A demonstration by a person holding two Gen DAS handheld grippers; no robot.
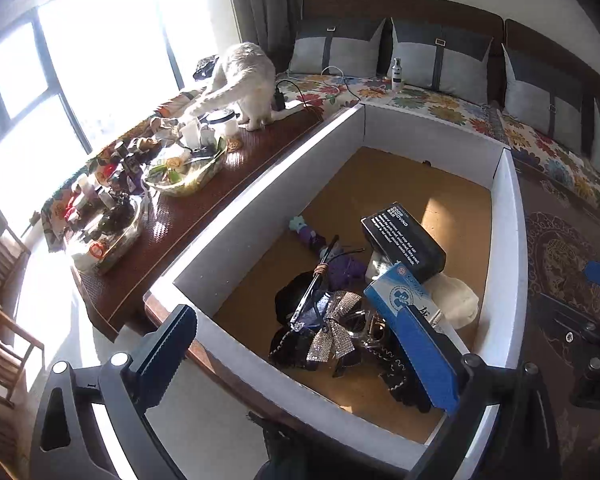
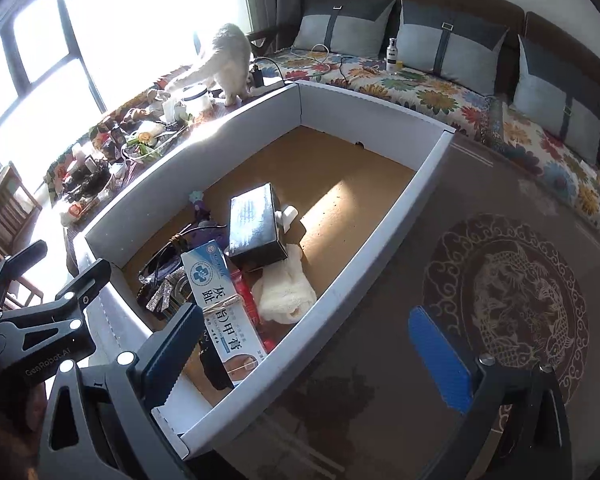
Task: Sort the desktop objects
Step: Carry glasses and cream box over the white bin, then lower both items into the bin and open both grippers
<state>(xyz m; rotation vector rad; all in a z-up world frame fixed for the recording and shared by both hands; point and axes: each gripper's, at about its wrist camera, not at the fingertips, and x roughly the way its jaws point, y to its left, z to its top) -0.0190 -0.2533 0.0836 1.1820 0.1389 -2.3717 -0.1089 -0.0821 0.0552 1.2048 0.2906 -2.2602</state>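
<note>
- Left wrist view, far left: wooden chair frames [image 1: 4, 320] stand by the bright window [image 1: 40, 80].
- Next, on the long dark-brown woven-top side table [image 1: 172, 224], sit a clear glass dish crowded with small bottles [image 1: 104, 232] and a glass bowl of green and white oddments [image 1: 184, 172]; a white cat [image 1: 244, 84] stands at the far end, just beside a white lidded jar [image 1: 224, 120].
- The left gripper [image 1: 308, 360] hovers over the near end of the white-walled cardboard box with a brown floor [image 1: 260, 200], its 2 jaws spread wide with nothing pressed between them.
- Inside that box the sorted things lie heaped at the near end — a silver sequin bow [image 1: 332, 332] on dark fabric, dark-framed glasses [image 1: 320, 276], a purple soft toy [image 1: 312, 236], a blue-and-white ointment carton with Chinese print [image 1: 400, 296], a black rectangular box with white lettering [image 1: 404, 240] leaning over it, and a cream knitted cloth [image 1: 456, 300].
- Right wrist view: the right gripper [image 2: 312, 356] has its jaws wide too, empty — the left finger hangs over the box's near corner, the blue-padded right finger over the brown mat with a gold dragon roundel [image 2: 520, 292].
- Far right, grey cushions [image 2: 452, 44] line a flower-patterned bench seat [image 2: 440, 92].
</note>
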